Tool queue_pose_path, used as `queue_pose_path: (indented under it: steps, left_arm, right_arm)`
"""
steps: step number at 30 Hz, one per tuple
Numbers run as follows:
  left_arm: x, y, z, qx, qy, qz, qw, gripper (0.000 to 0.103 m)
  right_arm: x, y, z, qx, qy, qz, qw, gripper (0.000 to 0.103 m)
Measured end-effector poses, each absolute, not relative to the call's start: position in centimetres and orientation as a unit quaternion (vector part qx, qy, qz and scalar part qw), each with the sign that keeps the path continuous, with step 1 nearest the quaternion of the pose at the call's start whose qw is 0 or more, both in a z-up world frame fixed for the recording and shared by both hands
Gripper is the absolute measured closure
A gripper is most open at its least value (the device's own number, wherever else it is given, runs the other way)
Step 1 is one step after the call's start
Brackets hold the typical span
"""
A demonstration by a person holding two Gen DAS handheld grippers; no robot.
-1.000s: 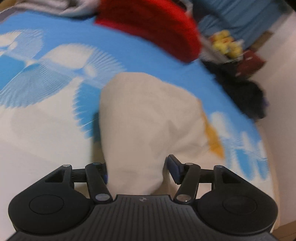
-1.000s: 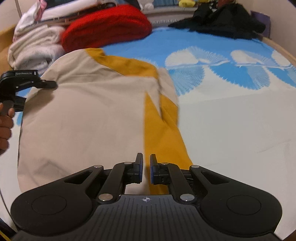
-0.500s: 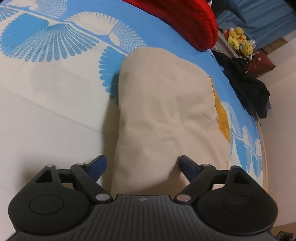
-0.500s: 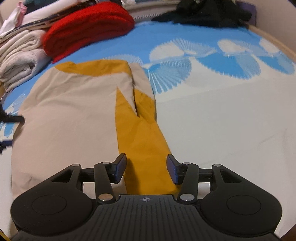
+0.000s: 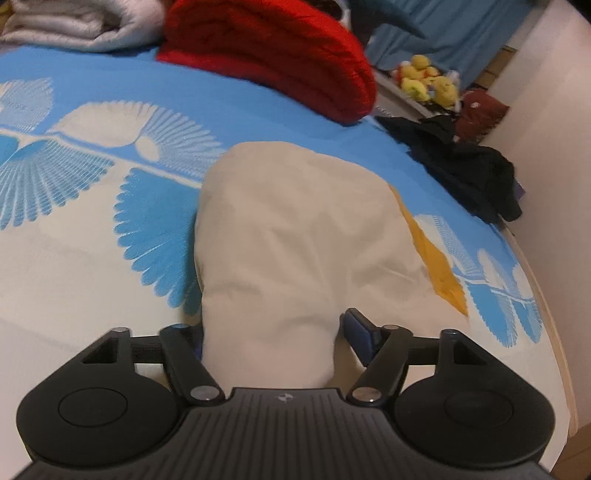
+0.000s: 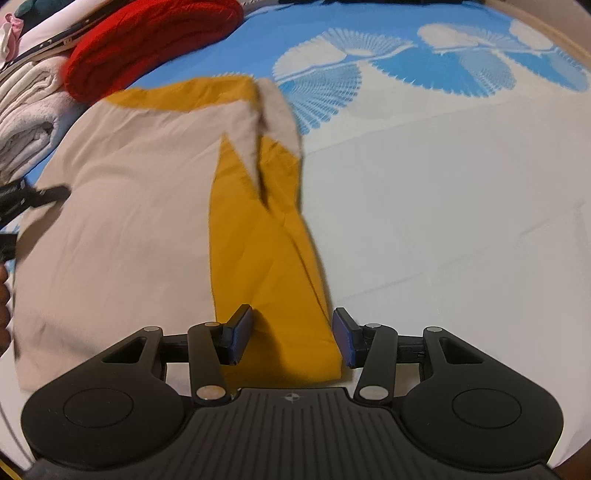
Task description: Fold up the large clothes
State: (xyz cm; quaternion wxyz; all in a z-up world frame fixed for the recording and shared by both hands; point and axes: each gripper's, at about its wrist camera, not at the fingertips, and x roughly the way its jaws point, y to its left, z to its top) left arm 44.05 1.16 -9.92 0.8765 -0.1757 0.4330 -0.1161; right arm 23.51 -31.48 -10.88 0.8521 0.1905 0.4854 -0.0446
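A beige and mustard-yellow garment (image 6: pixel 140 221) lies folded on the blue and white bedsheet (image 6: pixel 443 184). Its mustard strip (image 6: pixel 266 258) runs toward my right gripper (image 6: pixel 291 339), which is open with the strip's near end between the jaws. In the left wrist view the beige side of the garment (image 5: pixel 295 229) lies between the jaws of my open left gripper (image 5: pixel 273 332); its left fingertip is partly hidden by the cloth. The left gripper also shows at the left edge of the right wrist view (image 6: pixel 22 199).
A red knitted blanket (image 5: pixel 280 55) and folded white bedding (image 5: pixel 74 22) lie at the head of the bed. A black garment (image 5: pixel 465 170) lies at the bed's right edge, with yellow plush toys (image 5: pixel 424 81) beyond. The bed's edge (image 5: pixel 546 302) curves along the right.
The right gripper went from shut to open around the mustard strip. The left gripper stayed open and shifted its view over the beige cloth.
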Motion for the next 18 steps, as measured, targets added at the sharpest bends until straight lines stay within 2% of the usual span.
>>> queue_pose_path:
  steps: [2,4,7,11,13,14,15,16,17,18]
  left_arm:
    - [43.6,1.9,-9.2,-0.181,0.435,-0.094,0.877,0.027]
    - [42.5,2.2,-8.0,-0.162,0.437,-0.092,0.88,0.026]
    - [39.9,1.6,-7.1,-0.098,0.453,-0.134,0.876,0.025]
    - [36.3,1.3,-8.4,-0.002,0.459,-0.159,0.874,0.022]
    - [35.3,2.0,-8.0,-0.011,0.463,-0.149,0.874,0.026]
    - [34.3,2.0,-7.0,-0.006,0.45,-0.155,0.88,0.033]
    - [33.1,2.0,-6.0,0.005,0.426,-0.166,0.889,0.033]
    - [31.8,2.0,-5.7,0.016,0.403,-0.181,0.897,0.033]
    - [31.5,1.6,-6.6,0.039,0.418,-0.181,0.889,0.032]
    - [31.1,1.4,-8.4,0.062,0.45,-0.167,0.875,0.027]
  right_arm:
    - [23.3,-31.3,-10.7,0.184,0.486,-0.036,0.853,0.059]
    - [23.2,-31.1,-10.5,0.18,0.487,-0.028,0.854,0.082]
    - [22.9,-31.0,-10.2,0.173,0.485,-0.026,0.857,0.099]
    - [22.6,-31.2,-9.8,0.171,0.474,-0.025,0.863,0.1]
    - [22.5,-31.1,-9.9,0.169,0.472,-0.027,0.865,0.1]
    - [22.4,-31.1,-9.9,0.167,0.471,-0.027,0.866,0.1]
    - [22.4,-31.1,-9.9,0.163,0.469,-0.028,0.868,0.1]
    - [22.3,-31.1,-9.9,0.156,0.466,-0.032,0.87,0.1]
    - [22.1,-31.0,-9.8,0.149,0.462,-0.035,0.874,0.1]
    - [21.8,-30.9,-9.7,0.144,0.458,-0.036,0.876,0.1]
